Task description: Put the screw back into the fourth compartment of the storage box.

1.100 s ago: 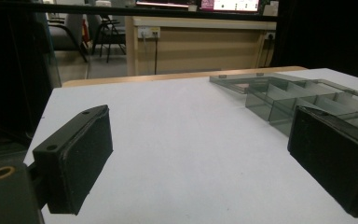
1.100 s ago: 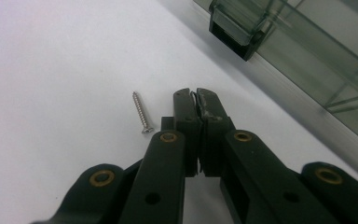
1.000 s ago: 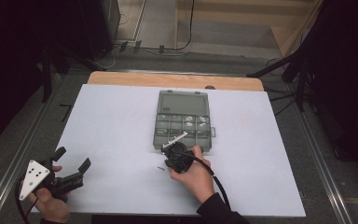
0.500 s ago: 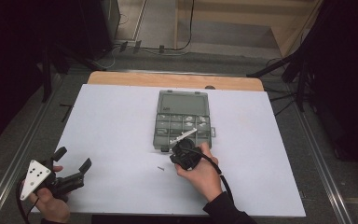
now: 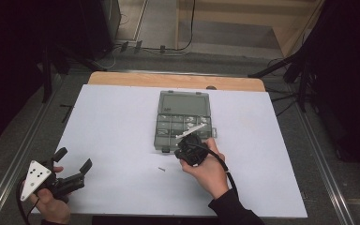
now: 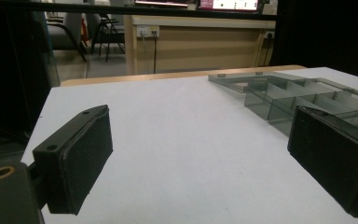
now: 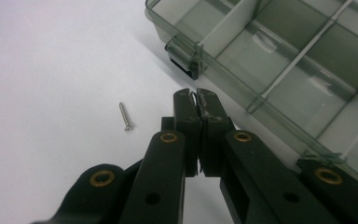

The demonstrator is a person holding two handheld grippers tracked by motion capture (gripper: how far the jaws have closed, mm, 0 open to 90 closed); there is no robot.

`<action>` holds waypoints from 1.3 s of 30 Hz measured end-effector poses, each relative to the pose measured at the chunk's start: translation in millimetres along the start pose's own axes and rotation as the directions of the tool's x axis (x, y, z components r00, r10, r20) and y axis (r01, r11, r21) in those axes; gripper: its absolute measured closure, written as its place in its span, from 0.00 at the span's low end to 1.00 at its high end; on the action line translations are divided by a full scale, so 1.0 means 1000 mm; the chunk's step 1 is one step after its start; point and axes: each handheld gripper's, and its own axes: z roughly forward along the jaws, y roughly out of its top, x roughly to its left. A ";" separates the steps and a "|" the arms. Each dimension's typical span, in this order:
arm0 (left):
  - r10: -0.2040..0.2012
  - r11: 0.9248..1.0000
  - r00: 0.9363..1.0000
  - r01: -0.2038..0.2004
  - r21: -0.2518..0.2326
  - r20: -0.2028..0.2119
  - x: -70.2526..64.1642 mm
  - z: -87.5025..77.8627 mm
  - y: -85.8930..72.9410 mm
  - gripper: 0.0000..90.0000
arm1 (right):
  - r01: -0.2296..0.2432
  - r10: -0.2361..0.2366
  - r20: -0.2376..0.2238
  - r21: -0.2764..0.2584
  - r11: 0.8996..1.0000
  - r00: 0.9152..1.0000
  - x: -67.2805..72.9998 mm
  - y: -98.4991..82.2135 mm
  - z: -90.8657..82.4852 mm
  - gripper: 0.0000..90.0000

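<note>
In the right gripper view the right claw [image 7: 196, 95] sits at the centre of the frame with its jaws clenched together, possibly pinching something very thin at the tips, though that is too small to tell. A loose screw [image 7: 125, 115] lies on the white counter [image 7: 51, 70] just left of the tips, and the compartment box [image 7: 279, 65] fills the upper right. In the high view the left claw [image 5: 72, 158] rests at lower left, released with jaws wide, well apart from the box.
</note>
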 end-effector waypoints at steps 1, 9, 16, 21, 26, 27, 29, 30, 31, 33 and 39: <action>0.000 1.000 1.000 0.000 0.000 0.000 0.000 0.000 0.000 0.07 | 0.000 0.000 0.003 0.001 1.000 1.000 -0.001 0.000 -0.001 1.00; -0.002 1.000 1.000 0.002 -0.002 -0.002 0.000 0.000 0.000 0.07 | -0.011 0.012 0.013 -0.015 1.000 1.000 -0.010 0.003 -0.010 1.00; -0.001 1.000 1.000 0.001 -0.003 -0.002 0.001 0.000 0.000 0.07 | -0.020 0.021 0.032 -0.031 0.999 0.999 -0.019 0.008 -0.018 1.00; -0.002 1.000 1.000 0.002 -0.003 -0.002 0.000 0.000 0.000 0.07 | -0.026 0.028 0.046 -0.039 0.999 0.999 -0.028 0.012 -0.024 1.00; -0.002 1.000 1.000 0.002 -0.004 -0.002 0.000 0.000 0.000 0.07 | -0.037 0.040 0.060 -0.047 0.998 0.997 -0.038 0.016 -0.030 1.00; -0.002 1.000 1.000 0.002 -0.004 -0.002 0.000 0.000 0.000 0.07 | -0.039 0.042 0.064 -0.046 0.998 0.997 -0.041 0.017 -0.031 1.00; -0.003 1.000 1.000 0.003 -0.005 -0.002 0.000 0.000 0.000 0.07 | -0.040 0.044 0.070 -0.048 0.998 0.997 -0.045 0.018 -0.031 1.00; -0.003 1.000 1.000 0.003 -0.009 0.000 0.000 0.000 0.000 0.07 | -0.044 0.048 0.075 -0.048 0.998 0.996 -0.047 0.019 -0.032 1.00; -0.002 1.000 1.000 0.002 -0.009 0.000 0.000 0.000 0.000 0.07 | -0.048 0.052 0.078 -0.050 0.998 0.996 -0.050 0.020 -0.032 1.00; -0.001 1.000 1.000 0.001 -0.009 -0.001 0.000 -0.001 0.000 0.07 | -0.056 0.060 0.090 -0.050 0.997 0.994 -0.056 0.022 -0.034 1.00; -0.001 1.000 1.000 0.001 -0.010 0.000 0.001 -0.001 0.000 0.07 | -0.088 0.094 0.118 -0.053 0.995 0.989 -0.073 0.026 -0.036 1.00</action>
